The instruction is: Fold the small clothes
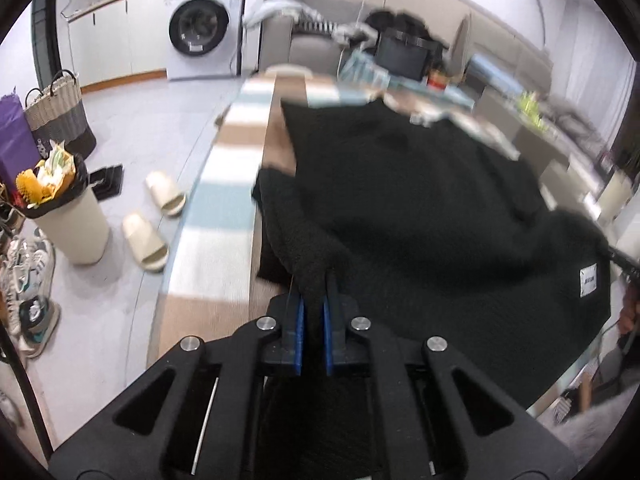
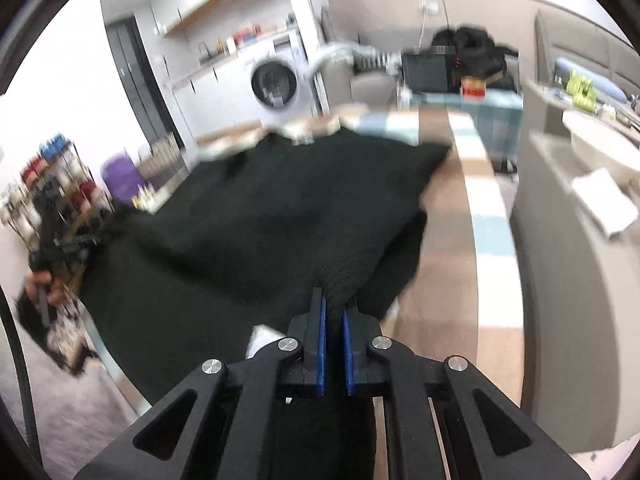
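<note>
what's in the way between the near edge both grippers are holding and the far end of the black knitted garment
Nothing visible. The left gripper and the right gripper are each shut on the near edge of the black knitted garment. Its top surface up to the far edge looks bare, with clutter only beyond it on the striped tablecloth.

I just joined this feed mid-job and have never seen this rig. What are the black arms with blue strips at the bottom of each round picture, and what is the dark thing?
No robot here: a person carries a hand-held two-finger gripper in each hand, each with a fisheye camera looking along its fingers. One picture comes from the left gripper, the other from the right gripper. The blue strips are the finger pads. The dark thing is a black knitted garment lying on a striped table. Each gripper is shut on a near edge of it, pinching a fold of fabric. Both pictures are blurred.
</note>
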`<state>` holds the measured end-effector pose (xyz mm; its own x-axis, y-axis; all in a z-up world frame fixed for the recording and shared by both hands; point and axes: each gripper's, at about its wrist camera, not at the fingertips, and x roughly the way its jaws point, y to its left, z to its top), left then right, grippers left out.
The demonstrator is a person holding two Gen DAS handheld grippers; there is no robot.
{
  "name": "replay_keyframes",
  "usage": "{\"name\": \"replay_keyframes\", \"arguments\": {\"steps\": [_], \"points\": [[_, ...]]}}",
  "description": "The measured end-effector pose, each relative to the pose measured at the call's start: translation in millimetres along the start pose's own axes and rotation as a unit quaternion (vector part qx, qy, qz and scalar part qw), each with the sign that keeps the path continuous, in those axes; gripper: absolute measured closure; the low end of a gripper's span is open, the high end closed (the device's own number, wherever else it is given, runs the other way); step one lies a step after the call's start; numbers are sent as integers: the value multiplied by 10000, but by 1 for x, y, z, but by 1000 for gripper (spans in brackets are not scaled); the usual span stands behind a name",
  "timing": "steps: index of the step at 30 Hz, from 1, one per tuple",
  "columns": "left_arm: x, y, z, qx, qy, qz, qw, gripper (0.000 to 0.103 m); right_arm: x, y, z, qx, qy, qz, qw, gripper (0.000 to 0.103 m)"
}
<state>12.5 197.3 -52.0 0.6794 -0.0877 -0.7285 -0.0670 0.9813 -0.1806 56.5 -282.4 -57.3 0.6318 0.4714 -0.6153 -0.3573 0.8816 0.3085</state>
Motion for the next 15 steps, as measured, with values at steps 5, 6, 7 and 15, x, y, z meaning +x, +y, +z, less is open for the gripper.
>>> {"name": "replay_keyframes", "arguments": {"steps": [5, 6, 7, 15], "points": [[-5, 8, 31, -241, -507, -228, 9982, 98, -14, 7, 32, 71, -778, -104, 9969, 96], [-2, 9, 38, -244, -588, -166, 9978, 98, -12, 6, 40, 103, -892, -188, 9958, 96], [4, 10, 46, -249, -644, -117, 9975, 98, -9, 4, 45, 137, -963, -280, 9949, 96], [88, 28, 79, -516, -41, 237, 9984, 96, 66, -22, 70, 757, -208, -1333, 9880, 92]]}}
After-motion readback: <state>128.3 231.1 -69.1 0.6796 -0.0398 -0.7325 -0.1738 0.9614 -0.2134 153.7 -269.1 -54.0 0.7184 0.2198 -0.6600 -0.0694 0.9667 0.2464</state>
